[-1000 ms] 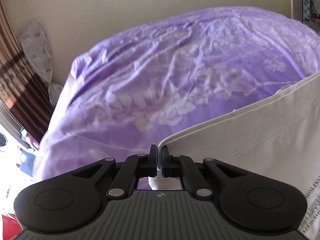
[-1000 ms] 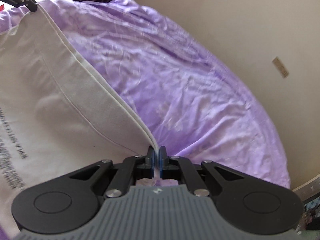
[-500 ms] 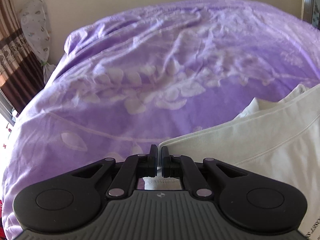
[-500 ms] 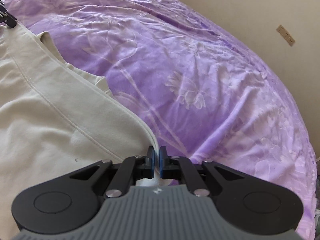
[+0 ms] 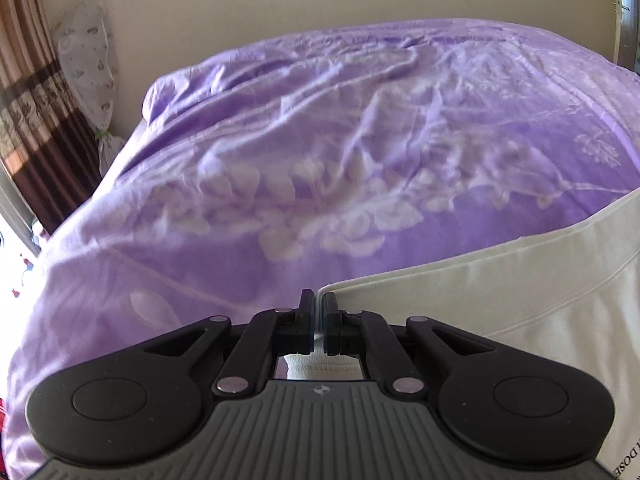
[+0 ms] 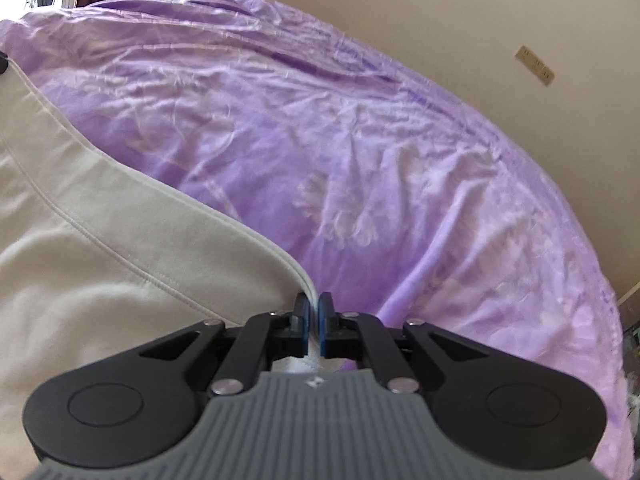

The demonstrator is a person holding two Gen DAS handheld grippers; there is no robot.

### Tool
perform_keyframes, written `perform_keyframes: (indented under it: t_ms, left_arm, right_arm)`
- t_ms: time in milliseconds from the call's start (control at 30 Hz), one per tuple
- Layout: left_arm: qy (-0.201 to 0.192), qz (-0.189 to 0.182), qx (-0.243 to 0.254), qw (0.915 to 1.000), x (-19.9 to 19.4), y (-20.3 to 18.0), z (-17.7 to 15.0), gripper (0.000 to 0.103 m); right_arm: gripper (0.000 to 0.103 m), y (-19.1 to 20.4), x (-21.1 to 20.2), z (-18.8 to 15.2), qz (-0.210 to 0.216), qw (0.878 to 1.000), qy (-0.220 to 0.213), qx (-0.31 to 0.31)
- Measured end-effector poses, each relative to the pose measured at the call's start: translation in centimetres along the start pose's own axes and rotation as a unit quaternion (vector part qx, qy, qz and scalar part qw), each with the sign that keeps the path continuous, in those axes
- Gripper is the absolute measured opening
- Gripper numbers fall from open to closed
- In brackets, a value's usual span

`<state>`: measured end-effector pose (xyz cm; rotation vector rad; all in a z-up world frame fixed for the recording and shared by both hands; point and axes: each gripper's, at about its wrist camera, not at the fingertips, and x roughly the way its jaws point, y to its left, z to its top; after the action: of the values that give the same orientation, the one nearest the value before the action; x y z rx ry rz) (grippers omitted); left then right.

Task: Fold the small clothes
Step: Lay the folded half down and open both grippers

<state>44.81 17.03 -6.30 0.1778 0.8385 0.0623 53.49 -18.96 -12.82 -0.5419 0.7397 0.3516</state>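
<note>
the left gripper (image 5: 318, 312) has its jaws clamped on the left corner of a cream garment (image 5: 500, 280), the thin hem pinched between the pads. from that corner the garment's folded edge runs off to the right and slightly farther away, with a stitched seam line just below it. a bit of dark printed lettering shows on the cloth at the near right edge of the left wrist view.

the right gripper (image 6: 314, 314) is likewise pressed together on the garment's (image 6: 100, 264) right corner, white cloth visible between its blue pads. from there the hem runs off to the left and far, toward a dark bit at the left edge of the right wrist view.

the garment lies over a purple floral bedspread (image 5: 320, 140) that fills the far part of both views, wrinkled and sunlit. a beige wall (image 6: 440, 20) stands behind the bed, and a brown striped curtain (image 5: 28, 92) hangs at the far left.
</note>
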Motion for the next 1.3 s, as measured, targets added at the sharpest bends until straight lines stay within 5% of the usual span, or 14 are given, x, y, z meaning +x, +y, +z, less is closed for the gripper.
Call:
perform_keyframes:
  t_ms: [100, 167, 233, 300, 567, 733, 833, 1033, 1167, 1300]
  left_arm:
    - [0.002, 0.002, -0.023, 0.9997, 0.1, 0.6, -0.4, 0.02]
    - [0.005, -0.001, -0.038, 0.9992, -0.4, 1.3, -0.3, 0.029]
    - [0.009, 0.0, -0.044, 0.999, -1.2, 1.6, -0.3, 0.033]
    - [0.015, -0.004, -0.045, 0.9989, -2.4, 1.8, -0.3, 0.033]
    - [0.012, -0.031, -0.047, 0.9984, -11.1, 0.9, -1.7, 0.033]
    - [-0.003, -0.054, -0.048, 0.9974, -16.5, -1.2, -4.2, 0.033]
    - [-0.023, -0.054, -0.071, 0.9957, -18.9, -1.9, -6.8, 0.024]
    - [-0.031, -0.056, -0.157, 0.9855, -20.1, -1.5, -12.8, 0.017]
    - [-0.013, -0.046, -0.16, 0.9859, -19.3, -1.7, -15.1, 0.013]
    - [0.011, -0.009, -0.158, 0.9873, -17.4, -1.5, -17.5, 0.005]
  right_arm:
    - [0.003, 0.1, 0.8, -0.5, -0.001, 1.0, 0.004, 0.004]
    - [0.016, 0.0, 0.7, -0.5, -0.004, 1.0, 0.003, 0.009]
    - [0.046, -0.2, 0.2, -0.4, -0.009, 1.0, -0.001, 0.015]
    - [0.05, -0.5, -0.6, -0.1, -0.014, 1.0, -0.001, 0.025]
    - [0.049, -1.3, -7.9, -0.7, 0.014, 0.996, 0.02, 0.091]
    - [0.033, 0.0, -14.2, -2.7, 0.054, 0.99, 0.013, 0.13]
    - [0.028, 1.3, -17.5, -4.6, 0.077, 0.984, 0.005, 0.158]
    - [0.023, 2.4, -20.9, -11.2, 0.073, 0.967, 0.0, 0.244]
    - [0.018, 2.8, -20.4, -15.7, 0.069, 0.952, 0.021, 0.298]
    - [0.001, 2.8, -19.1, -18.8, 0.065, 0.94, 0.034, 0.332]
